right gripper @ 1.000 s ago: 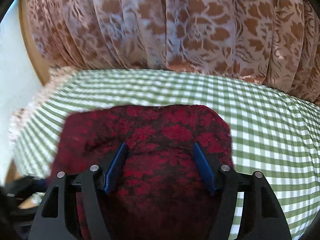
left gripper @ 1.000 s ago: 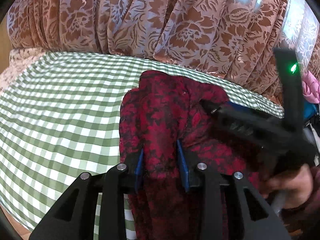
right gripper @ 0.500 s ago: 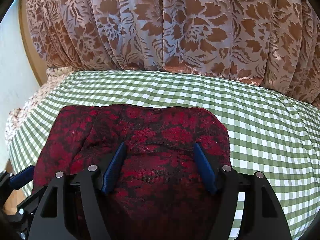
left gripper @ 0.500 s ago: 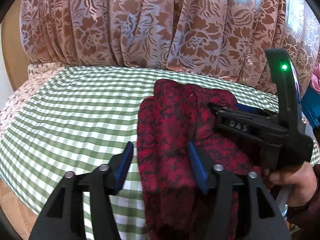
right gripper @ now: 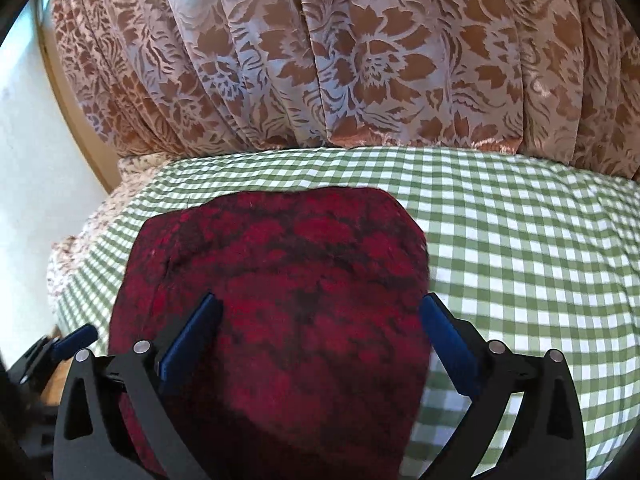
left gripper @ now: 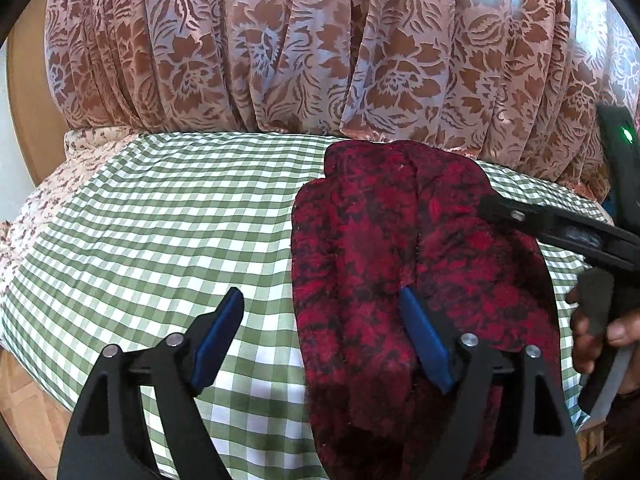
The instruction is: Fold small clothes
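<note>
- The red and black garment [left gripper: 400, 264] lies on the worktop [left gripper: 168, 232], which is covered with a green checked cloth; in the left wrist view it is on the right side and reaches from the near edge to close by the curtain [left gripper: 280, 48].
- It looks already folded into a long, narrow bundle with several layers and a crease along its length, so I judge that most of the folding is done.
- The near end seems to hang over the worktop edge; maybe one more fold across or some smoothing is left.
- The left tongs [left gripper: 324, 340] are spread wide and hold nothing; the right finger is above the garment, the left finger above bare cloth.
- The right tongs [right gripper: 320, 344] are also spread, above the garment [right gripper: 280, 280], pinching nothing.
</note>
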A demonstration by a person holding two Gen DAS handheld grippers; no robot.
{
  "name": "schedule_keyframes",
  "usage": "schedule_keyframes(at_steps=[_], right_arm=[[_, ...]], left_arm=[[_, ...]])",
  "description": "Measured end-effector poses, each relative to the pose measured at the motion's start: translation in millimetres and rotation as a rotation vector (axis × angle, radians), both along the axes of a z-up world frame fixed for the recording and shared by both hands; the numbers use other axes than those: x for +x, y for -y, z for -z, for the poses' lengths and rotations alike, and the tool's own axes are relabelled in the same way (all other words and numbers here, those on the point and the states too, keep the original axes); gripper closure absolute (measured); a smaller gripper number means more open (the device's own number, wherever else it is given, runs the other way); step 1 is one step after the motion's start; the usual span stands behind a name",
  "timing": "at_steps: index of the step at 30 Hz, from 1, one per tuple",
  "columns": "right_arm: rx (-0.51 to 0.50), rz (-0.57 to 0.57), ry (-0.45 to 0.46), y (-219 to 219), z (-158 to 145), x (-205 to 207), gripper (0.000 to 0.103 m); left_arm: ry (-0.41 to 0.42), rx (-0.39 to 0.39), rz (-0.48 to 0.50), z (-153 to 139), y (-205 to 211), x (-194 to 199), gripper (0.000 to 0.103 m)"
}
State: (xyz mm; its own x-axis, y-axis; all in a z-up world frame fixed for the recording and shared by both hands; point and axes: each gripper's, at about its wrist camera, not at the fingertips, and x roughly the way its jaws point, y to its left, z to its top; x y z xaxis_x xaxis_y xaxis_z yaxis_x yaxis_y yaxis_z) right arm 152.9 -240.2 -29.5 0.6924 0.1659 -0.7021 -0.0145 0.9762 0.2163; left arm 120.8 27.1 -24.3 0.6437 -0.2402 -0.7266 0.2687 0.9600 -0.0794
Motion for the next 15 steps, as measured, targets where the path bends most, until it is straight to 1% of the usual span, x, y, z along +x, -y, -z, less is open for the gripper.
schedule_keyframes(at_steps=[1,4,6,9,10,12,15], right_arm=[[0.016,-0.004,-0.003,5,1,-3,0.004],[0.128,-0.039,-0.036,25,7,-14,0.004],[0.211,-0.056,-0.076,40,17,-21,0.003],[0.304,-0.067,-0.123,55,31,-27,0.003],[0.364,-0.078,-0.146,62,39,-30,0.003],[0.445,-0.095,-0.183,67,50,-31,0.003],[0.536,-0.110,-0.207,71,62,-30,0.003]], left_arm=[[-0.004,-0.006,-0.001,1,-1,1,0.019],[-0.018,-0.027,-0.007,3,-4,2,0.017],[-0.027,-0.046,-0.007,5,-6,3,0.015],[-0.042,-0.088,0.004,7,-10,5,0.014],[-0.048,-0.100,0.008,9,-10,5,0.013],[-0.051,-0.115,0.014,10,-11,7,0.013],[-0.063,-0.147,0.028,12,-13,10,0.012]])
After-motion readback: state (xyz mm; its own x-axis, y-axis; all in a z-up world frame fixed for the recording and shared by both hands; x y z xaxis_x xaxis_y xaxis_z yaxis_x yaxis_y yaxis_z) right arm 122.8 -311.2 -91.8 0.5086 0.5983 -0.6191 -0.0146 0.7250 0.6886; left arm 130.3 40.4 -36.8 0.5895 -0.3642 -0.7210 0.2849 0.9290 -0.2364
